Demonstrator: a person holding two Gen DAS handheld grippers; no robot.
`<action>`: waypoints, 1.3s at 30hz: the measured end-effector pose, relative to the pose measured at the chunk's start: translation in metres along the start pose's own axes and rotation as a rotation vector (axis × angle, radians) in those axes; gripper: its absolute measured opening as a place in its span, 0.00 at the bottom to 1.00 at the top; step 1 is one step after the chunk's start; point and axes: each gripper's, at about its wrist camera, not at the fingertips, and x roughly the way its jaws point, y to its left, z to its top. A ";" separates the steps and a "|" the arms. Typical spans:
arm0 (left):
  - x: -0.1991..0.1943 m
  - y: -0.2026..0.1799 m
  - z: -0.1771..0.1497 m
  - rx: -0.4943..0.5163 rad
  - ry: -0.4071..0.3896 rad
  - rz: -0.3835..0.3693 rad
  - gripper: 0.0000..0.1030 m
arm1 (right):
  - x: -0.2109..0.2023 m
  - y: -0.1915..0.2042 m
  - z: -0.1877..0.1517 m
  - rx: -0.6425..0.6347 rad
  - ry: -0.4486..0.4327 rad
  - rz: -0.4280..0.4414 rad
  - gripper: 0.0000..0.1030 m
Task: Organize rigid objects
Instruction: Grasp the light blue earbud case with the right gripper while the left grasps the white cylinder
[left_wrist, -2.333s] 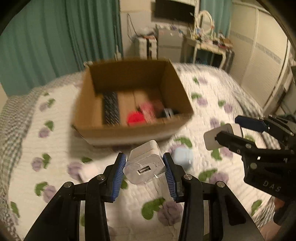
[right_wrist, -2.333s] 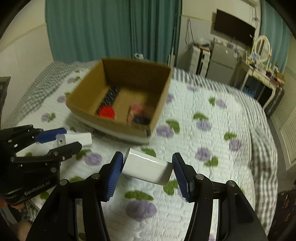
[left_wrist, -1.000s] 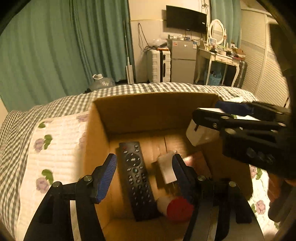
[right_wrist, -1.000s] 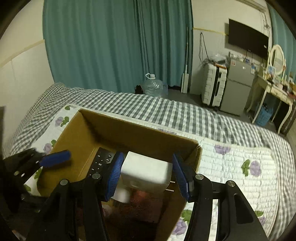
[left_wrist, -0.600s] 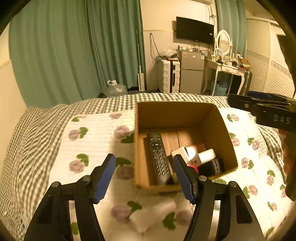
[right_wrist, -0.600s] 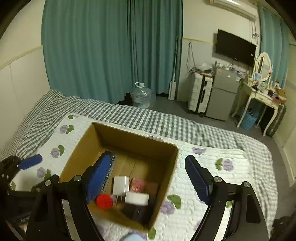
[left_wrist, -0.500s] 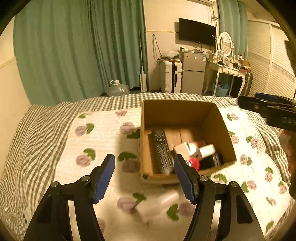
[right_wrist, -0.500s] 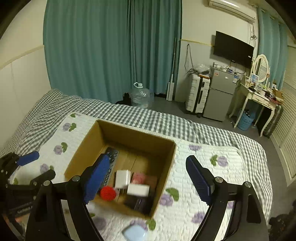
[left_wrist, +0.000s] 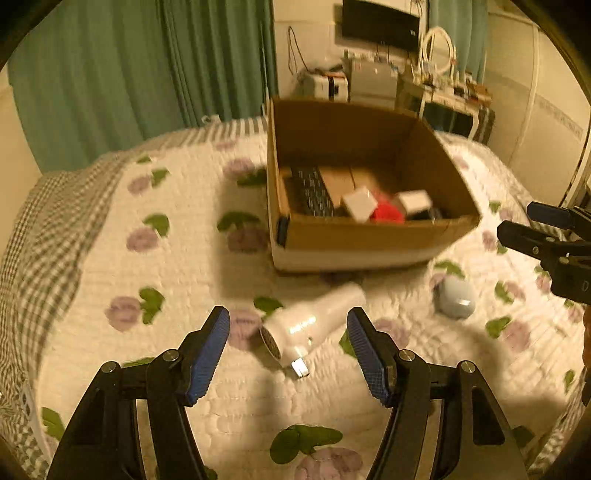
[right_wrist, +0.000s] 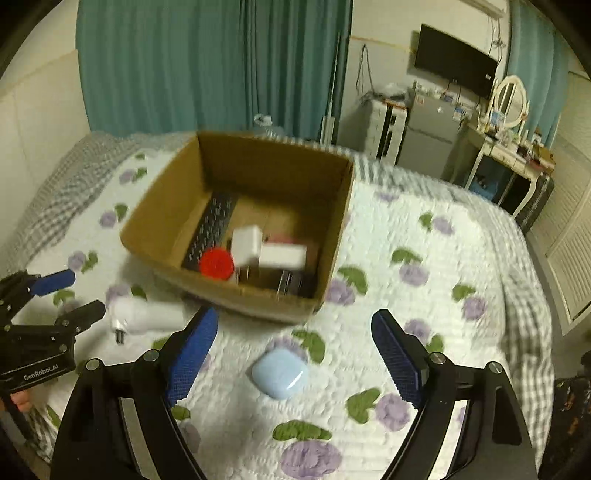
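One cardboard box (right_wrist: 236, 295) holds one black remote control (right_wrist: 212, 225), two white chargers (right_wrist: 246, 243), and one red-capped item (right_wrist: 217, 264). Outside it lie one white plug-in device (left_wrist: 310, 326) and one pale blue earbud case (right_wrist: 280, 373).

Open brown cardboard box (right_wrist: 236, 288) on floral quilted bedspread (right_wrist: 424, 295); black remote control (right_wrist: 210, 229) inside along left wall, two white square chargers (right_wrist: 246, 243) and red round cap (right_wrist: 217, 263) beside it. White cylindrical plug-in device (left_wrist: 310, 325) before box, left; pale blue rounded case (right_wrist: 279, 373) before box, right.

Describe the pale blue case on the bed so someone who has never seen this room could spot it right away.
Find the cardboard box on the flowered quilt. On the quilt just outside the box's near wall lies the blue case, a small rounded-square pebble shape. The other loose item there, a white plug-in device, is long and has metal prongs; the case is smooth, pale blue and squat.
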 end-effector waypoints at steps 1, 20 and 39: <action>0.005 -0.001 -0.002 0.007 0.012 -0.005 0.67 | 0.010 0.001 -0.005 -0.005 0.024 -0.004 0.83; 0.075 -0.013 -0.007 0.219 0.159 -0.042 0.67 | 0.114 0.004 -0.051 0.022 0.271 0.109 0.61; 0.034 -0.031 -0.017 0.106 0.094 -0.034 0.54 | 0.061 0.019 -0.045 -0.051 0.165 0.085 0.56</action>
